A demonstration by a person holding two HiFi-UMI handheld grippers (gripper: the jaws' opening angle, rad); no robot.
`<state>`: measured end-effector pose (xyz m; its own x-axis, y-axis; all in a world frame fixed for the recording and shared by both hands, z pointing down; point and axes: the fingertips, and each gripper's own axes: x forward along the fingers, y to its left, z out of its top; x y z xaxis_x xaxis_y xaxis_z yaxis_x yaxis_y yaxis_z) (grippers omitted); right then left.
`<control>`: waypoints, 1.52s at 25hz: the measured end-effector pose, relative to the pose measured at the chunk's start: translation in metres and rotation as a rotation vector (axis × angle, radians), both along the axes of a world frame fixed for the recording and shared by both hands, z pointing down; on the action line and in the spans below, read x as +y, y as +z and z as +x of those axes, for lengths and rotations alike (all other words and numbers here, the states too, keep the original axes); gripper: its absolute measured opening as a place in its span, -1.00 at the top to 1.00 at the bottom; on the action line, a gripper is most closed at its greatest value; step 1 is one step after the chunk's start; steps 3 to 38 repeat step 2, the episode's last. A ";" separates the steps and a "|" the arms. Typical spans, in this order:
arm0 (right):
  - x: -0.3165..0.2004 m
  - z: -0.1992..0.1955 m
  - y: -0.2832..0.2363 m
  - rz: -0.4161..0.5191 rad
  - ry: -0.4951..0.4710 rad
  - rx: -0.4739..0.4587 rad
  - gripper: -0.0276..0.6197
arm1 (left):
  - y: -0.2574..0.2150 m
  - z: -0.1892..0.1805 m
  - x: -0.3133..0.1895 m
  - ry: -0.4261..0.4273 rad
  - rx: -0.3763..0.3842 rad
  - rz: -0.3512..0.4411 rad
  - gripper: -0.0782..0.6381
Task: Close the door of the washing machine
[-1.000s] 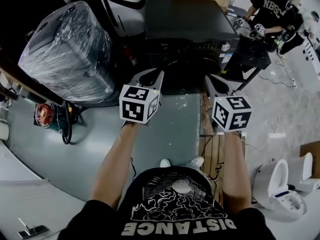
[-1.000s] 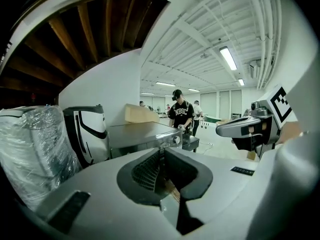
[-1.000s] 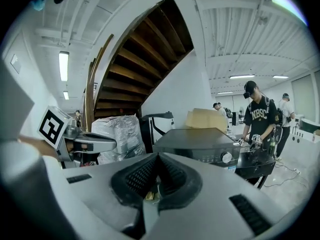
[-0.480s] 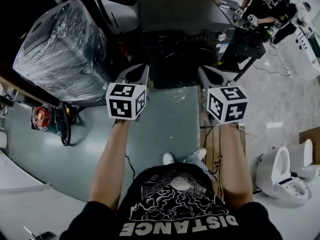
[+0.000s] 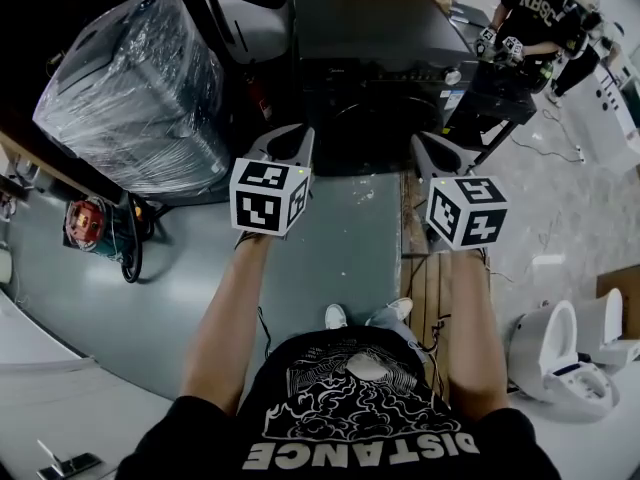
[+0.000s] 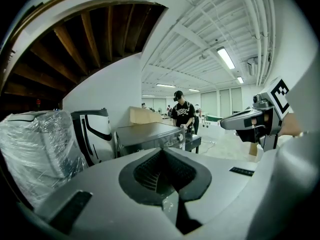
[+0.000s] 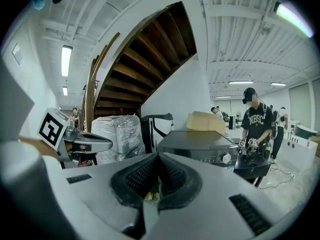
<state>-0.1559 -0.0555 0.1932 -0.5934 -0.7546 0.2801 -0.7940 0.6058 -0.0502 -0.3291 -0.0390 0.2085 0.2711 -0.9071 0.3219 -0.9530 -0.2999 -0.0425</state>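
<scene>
The dark washing machine (image 5: 370, 38) stands ahead of me, its control strip and silver knob (image 5: 453, 76) facing me. Its round front door (image 5: 375, 118) is in shadow, and I cannot tell how far it stands open. My left gripper (image 5: 285, 136) is shut and empty, a short way in front of the machine's lower left. My right gripper (image 5: 438, 146) is shut and empty too, off the machine's lower right corner. Along the left gripper (image 6: 161, 150) the machine (image 6: 150, 136) shows ahead. Along the right gripper (image 7: 158, 156) it (image 7: 200, 145) lies ahead and slightly right.
A plastic-wrapped bundle (image 5: 135, 98) and a white-and-black appliance (image 5: 245, 8) stand left of the machine. A black table (image 5: 495, 93) adjoins its right side, with a person (image 5: 535, 13) behind it. Wooden planks (image 5: 425, 278) lie on the floor; white toilets (image 5: 560, 358) stand at lower right.
Both grippers have drifted slightly sideways in front of the machine and stay shut. Neither has come into contact with it.
</scene>
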 end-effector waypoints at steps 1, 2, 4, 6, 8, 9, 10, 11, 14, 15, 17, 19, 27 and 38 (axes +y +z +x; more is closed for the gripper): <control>0.000 0.000 0.000 0.001 0.001 0.000 0.85 | 0.000 0.000 0.000 0.001 0.000 0.000 0.70; 0.001 -0.001 0.000 0.001 0.002 0.000 0.85 | 0.001 0.000 0.001 0.003 0.000 0.001 0.70; 0.001 -0.001 0.000 0.001 0.002 0.000 0.85 | 0.001 0.000 0.001 0.003 0.000 0.001 0.70; 0.001 -0.001 0.000 0.001 0.002 0.000 0.85 | 0.001 0.000 0.001 0.003 0.000 0.001 0.70; 0.001 -0.001 0.000 0.001 0.002 0.000 0.85 | 0.001 0.000 0.001 0.003 0.000 0.001 0.70; 0.001 -0.001 0.000 0.001 0.002 0.000 0.85 | 0.001 0.000 0.001 0.003 0.000 0.001 0.70; 0.001 -0.001 0.000 0.001 0.002 0.000 0.85 | 0.001 0.000 0.001 0.003 0.000 0.001 0.70; 0.001 -0.001 0.000 0.001 0.002 0.000 0.85 | 0.001 0.000 0.001 0.003 0.000 0.001 0.70; 0.001 -0.001 0.000 0.001 0.002 0.000 0.85 | 0.001 0.000 0.001 0.003 0.000 0.001 0.70; 0.001 -0.001 0.000 0.001 0.002 0.000 0.85 | 0.001 0.000 0.001 0.003 0.000 0.001 0.70; 0.001 -0.001 0.000 0.001 0.002 0.000 0.85 | 0.001 0.000 0.001 0.003 0.000 0.001 0.70; 0.001 -0.001 0.000 0.001 0.002 0.000 0.85 | 0.001 0.000 0.001 0.003 0.000 0.001 0.70; 0.001 -0.001 0.000 0.001 0.002 0.000 0.85 | 0.001 0.000 0.001 0.003 0.000 0.001 0.70; 0.001 -0.001 0.000 0.001 0.002 0.000 0.85 | 0.001 0.000 0.001 0.003 0.000 0.001 0.70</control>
